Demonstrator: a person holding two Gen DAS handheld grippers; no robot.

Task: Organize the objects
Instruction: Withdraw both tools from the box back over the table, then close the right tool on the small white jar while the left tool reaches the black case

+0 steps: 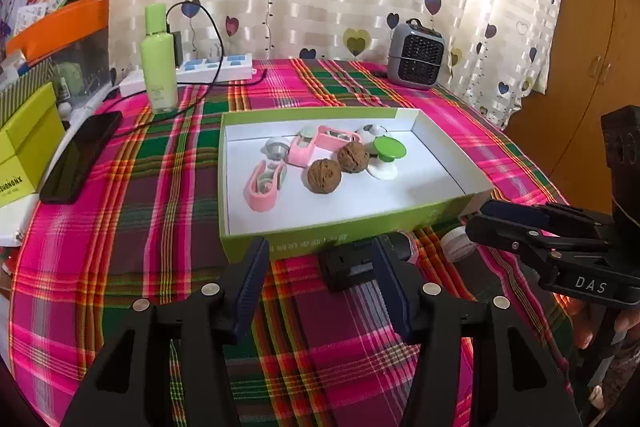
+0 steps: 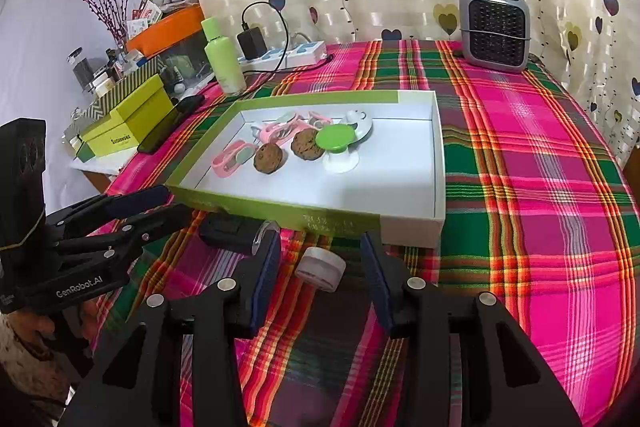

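Observation:
A shallow green-and-white box [image 1: 434, 213] [image 2: 438, 163] sits on the plaid tablecloth. Inside lie two brown walnuts [image 1: 324, 175] [image 2: 268, 157], pink clips [image 1: 262, 183] [image 2: 234, 158], a green-topped white knob [image 1: 389, 148] [image 2: 335, 139] and small white pieces. In front of the box lie a black device [image 1: 352, 263] [image 2: 230, 229] and a white cap [image 1: 458, 245] [image 2: 320, 267]. My left gripper [image 1: 320, 279] [image 2: 160, 203] is open and empty, the black device just ahead of its fingers. My right gripper [image 2: 320, 281] [image 1: 480, 215] is open and empty, with the white cap between its fingertips.
A green bottle [image 1: 159, 67] [image 2: 224, 63], a power strip [image 1: 216, 67] with a plugged charger [image 2: 252, 43], a black phone [image 1: 80, 157], yellow-green boxes [image 1: 24, 147] [image 2: 128, 119] and an orange bin [image 1: 60, 27] crowd the left. A grey heater [image 1: 416, 55] [image 2: 494, 29] stands at the back.

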